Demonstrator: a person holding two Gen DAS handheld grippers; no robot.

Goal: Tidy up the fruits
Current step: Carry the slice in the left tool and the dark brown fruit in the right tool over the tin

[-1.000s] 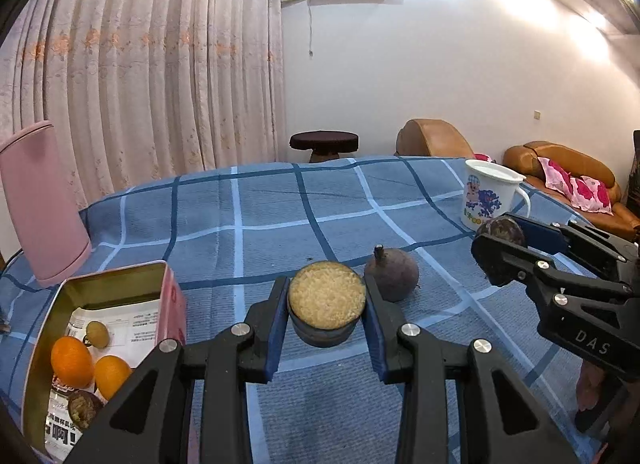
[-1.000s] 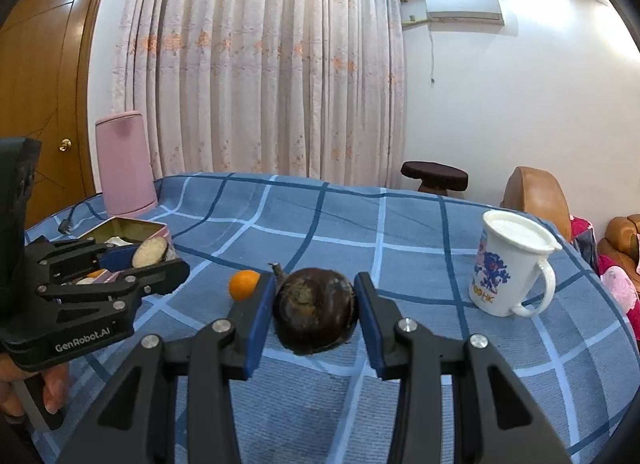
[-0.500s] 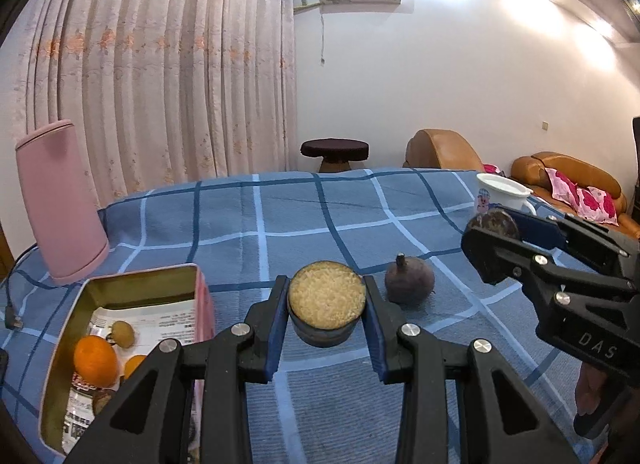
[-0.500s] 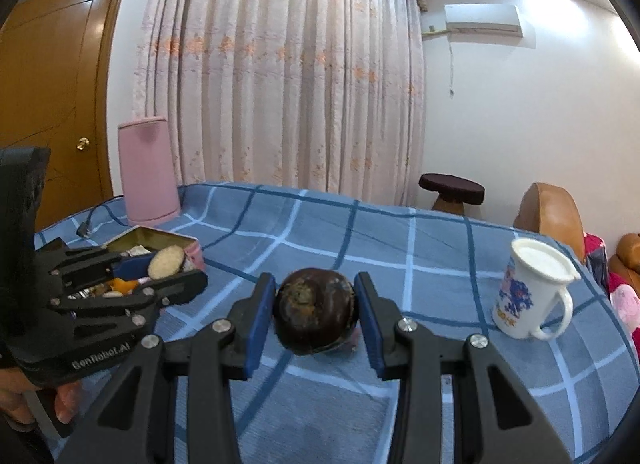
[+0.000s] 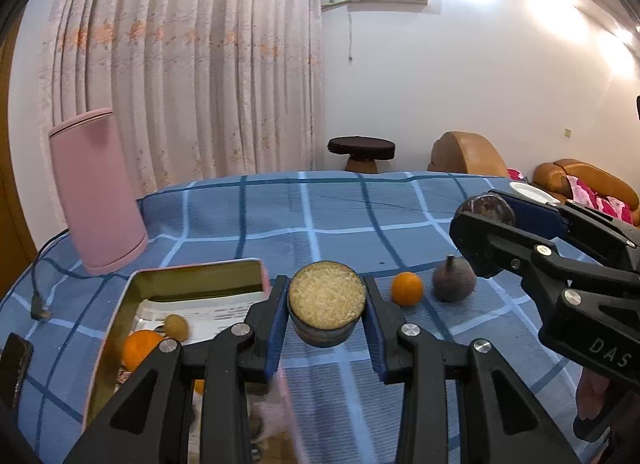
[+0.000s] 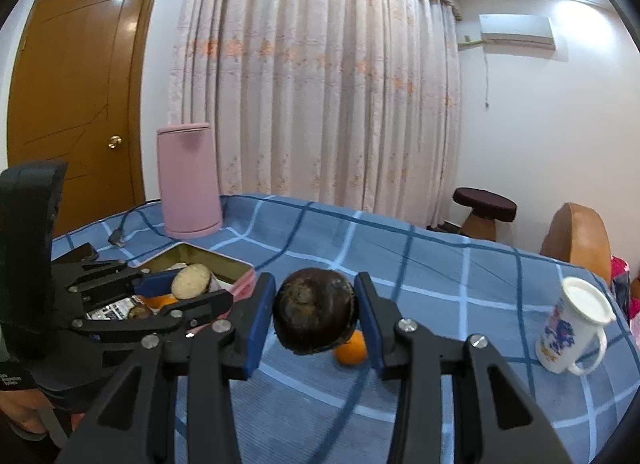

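My left gripper point(image 5: 326, 314) is shut on a cut fruit piece point(image 5: 326, 308) with a pale grainy face, held above the table beside a gold-lined pink tin point(image 5: 192, 288). The tin holds an orange point(image 5: 140, 348), a small greenish fruit point(image 5: 177, 326) and paper. My right gripper point(image 6: 316, 316) is shut on a dark round fruit point(image 6: 314, 316), raised over the table. It also shows at the right of the left wrist view point(image 5: 486, 207). A loose orange point(image 5: 407, 288) and a dark purple fruit point(image 5: 454, 278) lie on the blue checked cloth.
A pink cylinder point(image 5: 98, 191) with a cable stands at the back left. A white printed mug point(image 6: 572, 332) stands at the right. A dark phone-like object point(image 5: 14, 364) lies at the left edge. A stool and sofas stand beyond the table.
Both grippers have moved left toward the tin, each still holding its fruit. The loose orange has come into the left wrist view.
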